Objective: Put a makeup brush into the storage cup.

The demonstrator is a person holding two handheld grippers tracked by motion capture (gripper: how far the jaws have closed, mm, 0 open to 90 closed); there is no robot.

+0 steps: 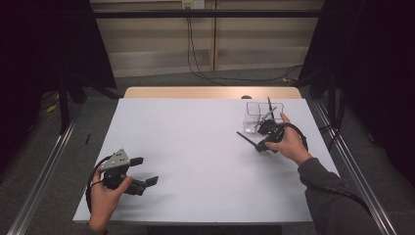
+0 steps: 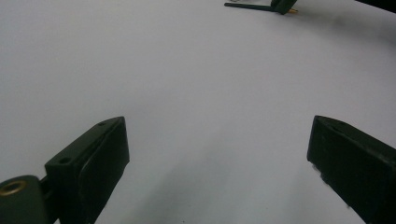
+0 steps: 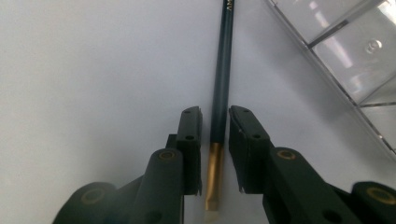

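On the white surface (image 1: 195, 147) beside the clear organizer (image 1: 264, 115), right tongs (image 3: 215, 135) pinching the brush (image 3: 223, 70) near its ferrule; lift level, then tip handle-down into a compartment; left tongs (image 2: 215, 154) spread, idle.

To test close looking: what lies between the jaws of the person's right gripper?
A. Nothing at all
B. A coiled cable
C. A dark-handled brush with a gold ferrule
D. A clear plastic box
C: in the right gripper view the brush runs lengthwise between the jaws of the right gripper, which have closed in on its handle just above the gold ferrule.
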